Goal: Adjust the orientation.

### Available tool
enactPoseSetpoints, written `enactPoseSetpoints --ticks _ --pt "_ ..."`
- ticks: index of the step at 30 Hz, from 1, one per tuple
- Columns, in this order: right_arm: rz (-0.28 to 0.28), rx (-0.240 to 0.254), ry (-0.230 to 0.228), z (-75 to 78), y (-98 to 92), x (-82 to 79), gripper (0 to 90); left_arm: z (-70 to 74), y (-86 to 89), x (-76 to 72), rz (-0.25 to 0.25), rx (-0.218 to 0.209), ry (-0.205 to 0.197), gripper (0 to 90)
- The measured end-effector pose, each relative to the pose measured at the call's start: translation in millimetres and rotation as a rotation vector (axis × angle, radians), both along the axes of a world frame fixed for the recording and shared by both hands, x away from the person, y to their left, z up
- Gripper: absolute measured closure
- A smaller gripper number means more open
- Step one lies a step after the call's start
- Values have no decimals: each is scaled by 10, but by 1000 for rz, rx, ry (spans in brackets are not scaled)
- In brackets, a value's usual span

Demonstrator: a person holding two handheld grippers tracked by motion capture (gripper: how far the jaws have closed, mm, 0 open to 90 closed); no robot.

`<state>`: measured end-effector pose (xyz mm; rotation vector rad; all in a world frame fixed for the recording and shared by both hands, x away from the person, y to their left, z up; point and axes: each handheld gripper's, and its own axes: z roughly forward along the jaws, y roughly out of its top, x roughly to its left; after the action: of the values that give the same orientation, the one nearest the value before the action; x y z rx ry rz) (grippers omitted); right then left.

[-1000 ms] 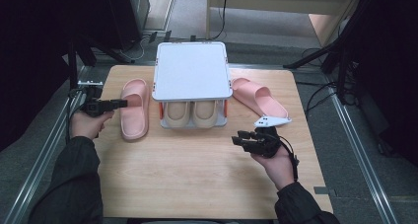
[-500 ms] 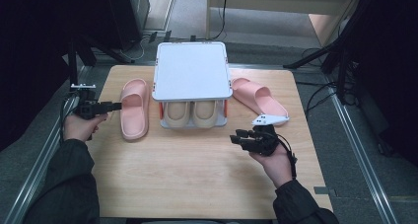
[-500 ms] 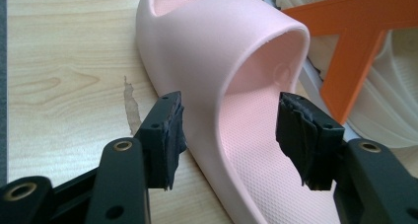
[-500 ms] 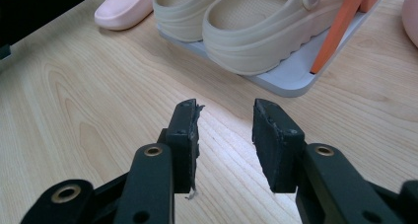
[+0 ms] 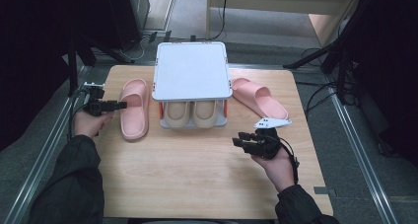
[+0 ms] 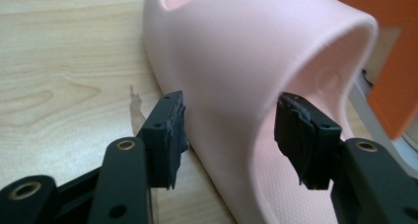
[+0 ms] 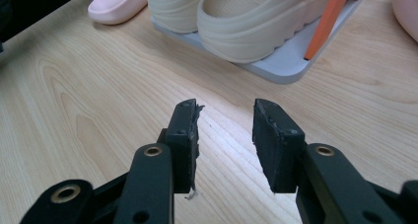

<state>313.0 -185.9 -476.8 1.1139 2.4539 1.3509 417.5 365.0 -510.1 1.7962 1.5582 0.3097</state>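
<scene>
A pink slipper [image 5: 134, 108] lies on the wooden table [image 5: 197, 174], left of a small shoe rack [image 5: 192, 71]. My left gripper [image 5: 122, 105] is at the slipper's left side. In the left gripper view, its jaws [image 6: 234, 135] straddle the slipper's strap [image 6: 256, 61]. They have just been closing a little, and the pads stand off the strap, so the gripper is open. A second pink slipper [image 5: 259, 98] lies right of the rack. My right gripper [image 5: 240, 141] hovers low over bare table in front of the rack, open [image 7: 224, 130] with nothing between its jaws.
The rack has a white top, orange posts [image 7: 328, 21] and a grey base, with a pair of beige clogs [image 5: 190, 114] under it. Metal rails run along both table sides. Dark equipment and cables stand behind the table.
My left hand has shifted slightly and sunk beside the left slipper, its tips staying at the slipper's edge. The slipper and my right gripper have not moved.
</scene>
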Motion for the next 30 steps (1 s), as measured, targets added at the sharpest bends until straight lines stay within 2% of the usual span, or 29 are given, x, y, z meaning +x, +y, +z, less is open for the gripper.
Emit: enactPoseSetpoints --ticks 2,5,8,10,15,19,23,26,30 --pt "-4 -1 1 1 -14 -17 630 -3 -2 27 13 8 -22 475" --pt "-13 6 -1 5 -44 -38 629 -20 -18 50 12 5 -30 493" --pt "-20 3 0 3 -57 -45 629 -42 -43 77 4 2 -4 525" --pt "-19 0 -1 1 -53 -49 629 -51 -53 84 6 31 -10 556" --pt "-13 0 1 0 -34 -49 628 -42 -32 79 23 42 -15 631" --pt "-6 -4 2 -7 -11 -50 627 -36 -27 80 26 47 -10 656" --pt "-9 -2 5 -7 -10 -48 624 -1 -17 82 64 72 -4 738" --pt "-11 -1 4 -3 -18 -47 624 -7 20 81 75 47 4 813" --pt "-9 0 3 1 -24 -48 625 -2 42 86 71 23 24 820"
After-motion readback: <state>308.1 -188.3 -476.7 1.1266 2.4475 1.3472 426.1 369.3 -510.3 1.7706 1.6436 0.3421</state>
